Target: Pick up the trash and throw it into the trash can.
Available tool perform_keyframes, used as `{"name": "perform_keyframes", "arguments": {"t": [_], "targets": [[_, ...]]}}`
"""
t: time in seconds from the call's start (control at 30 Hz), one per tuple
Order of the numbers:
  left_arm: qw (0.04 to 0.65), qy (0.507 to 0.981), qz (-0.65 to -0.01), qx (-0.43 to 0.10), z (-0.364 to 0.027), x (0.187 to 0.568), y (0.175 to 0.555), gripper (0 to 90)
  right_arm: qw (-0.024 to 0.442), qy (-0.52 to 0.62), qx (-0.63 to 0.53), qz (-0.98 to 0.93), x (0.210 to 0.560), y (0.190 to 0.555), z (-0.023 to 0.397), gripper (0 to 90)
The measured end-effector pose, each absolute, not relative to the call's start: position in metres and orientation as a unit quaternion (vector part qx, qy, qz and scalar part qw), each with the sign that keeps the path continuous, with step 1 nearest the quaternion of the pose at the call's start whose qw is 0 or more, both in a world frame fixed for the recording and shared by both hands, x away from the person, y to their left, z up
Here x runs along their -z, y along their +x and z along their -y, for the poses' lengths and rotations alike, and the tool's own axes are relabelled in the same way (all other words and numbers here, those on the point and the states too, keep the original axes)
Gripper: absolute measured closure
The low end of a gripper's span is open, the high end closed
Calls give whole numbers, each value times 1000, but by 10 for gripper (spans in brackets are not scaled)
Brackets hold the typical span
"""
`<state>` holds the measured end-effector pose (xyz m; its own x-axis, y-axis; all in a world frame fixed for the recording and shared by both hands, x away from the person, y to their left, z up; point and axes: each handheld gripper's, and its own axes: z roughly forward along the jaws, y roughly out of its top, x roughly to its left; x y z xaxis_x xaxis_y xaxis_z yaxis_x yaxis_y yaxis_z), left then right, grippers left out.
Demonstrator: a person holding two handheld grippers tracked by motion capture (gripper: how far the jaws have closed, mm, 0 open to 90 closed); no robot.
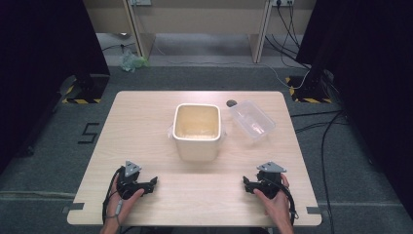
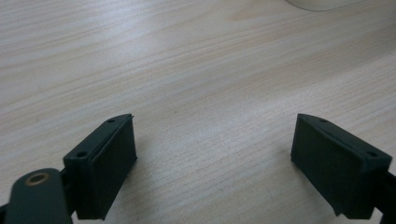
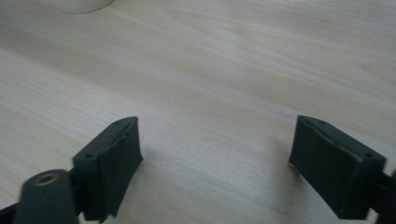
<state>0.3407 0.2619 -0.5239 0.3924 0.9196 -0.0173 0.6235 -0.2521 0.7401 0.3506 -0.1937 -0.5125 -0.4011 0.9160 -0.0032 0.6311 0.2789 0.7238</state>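
A: Where are the grippers?
B: Left gripper (image 1: 150, 184) and right gripper (image 1: 247, 184) rest near the table's (image 1: 146, 122) front edge, jaws spread wide, empty.
A: And the tub?
B: The cream tub (image 1: 197, 130) stands mid-table, a clear lid (image 1: 251, 120) beside it

The table (image 1: 146, 141) is pale wood with fine straight grain and a smooth, matt finish. The tub (image 1: 197, 130) looks like cream plastic, smooth with a soft sheen. The lid (image 1: 251, 120) beside it is clear, glossy plastic. The left gripper (image 2: 215, 158) and right gripper (image 3: 215, 161) have matt black plastic jaws, finely ribbed inside. The floor (image 1: 44, 161) looks like grey, rough carpet.
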Motion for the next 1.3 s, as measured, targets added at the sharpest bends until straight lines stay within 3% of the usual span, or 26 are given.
{"name": "perform_keyframes", "arguments": {"t": [0.47, 0.77, 1.03, 1.3], "targets": [[342, 761, -507, -216, -262, 524, 341, 131, 242, 502, -349, -753, 480, 372, 210, 153], [342, 761, -507, -216, -262, 524, 341, 131, 250, 514, -352, -741, 454, 412, 221, 159], [342, 761, -507, -216, -262, 524, 341, 131, 246, 528, -359, -729, 451, 439, 223, 194], [342, 761, -507, -214, -262, 524, 341, 131, 274, 536, -343, -721, 445, 463, 225, 207]]}}
